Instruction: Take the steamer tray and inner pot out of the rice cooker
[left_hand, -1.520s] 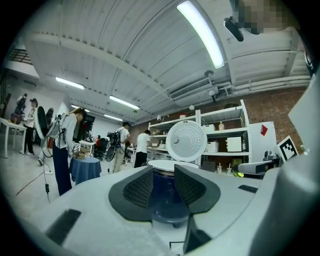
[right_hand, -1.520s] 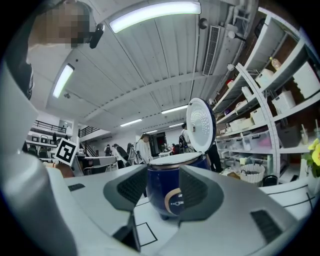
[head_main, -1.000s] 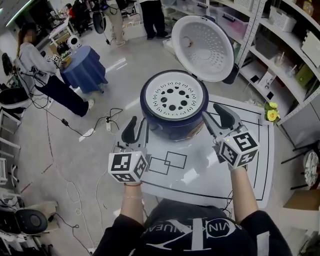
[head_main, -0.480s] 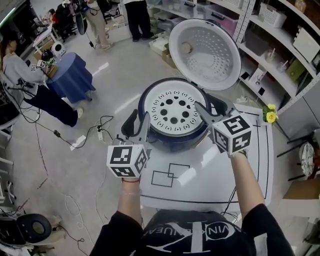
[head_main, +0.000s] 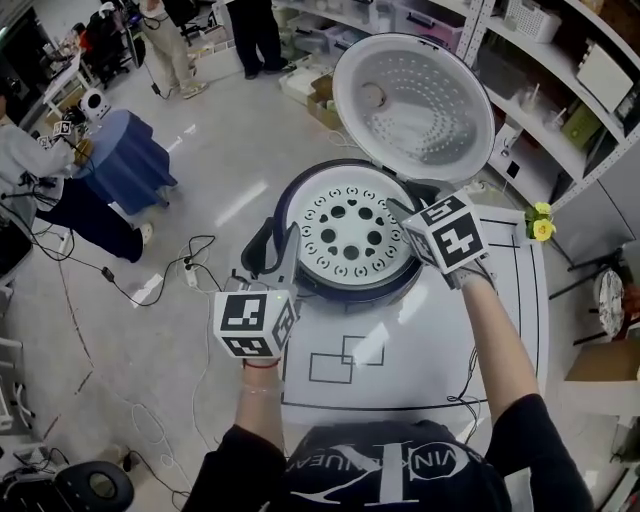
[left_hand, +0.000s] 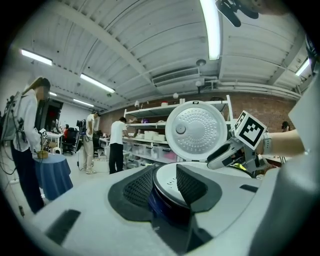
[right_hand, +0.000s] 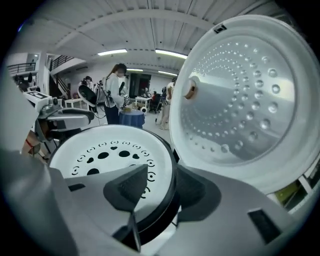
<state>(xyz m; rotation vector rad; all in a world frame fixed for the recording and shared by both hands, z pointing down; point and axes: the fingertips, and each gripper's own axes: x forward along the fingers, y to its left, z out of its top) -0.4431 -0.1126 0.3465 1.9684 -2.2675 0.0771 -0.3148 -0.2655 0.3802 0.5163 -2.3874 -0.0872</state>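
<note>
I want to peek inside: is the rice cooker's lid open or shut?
Open. The lid stands tipped back, dimpled underside showing, and the holed steamer tray lies uncovered.

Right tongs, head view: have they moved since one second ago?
Yes. The right tongs moved from beside the dark blue round rice cooker to the right edge of its white perforated steamer tray.

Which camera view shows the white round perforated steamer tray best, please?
The head view: the steamer tray lies nearly whole, seen from above. The right gripper view shows it slanted, partly behind a jaw; the left gripper view shows only its edge.
</note>
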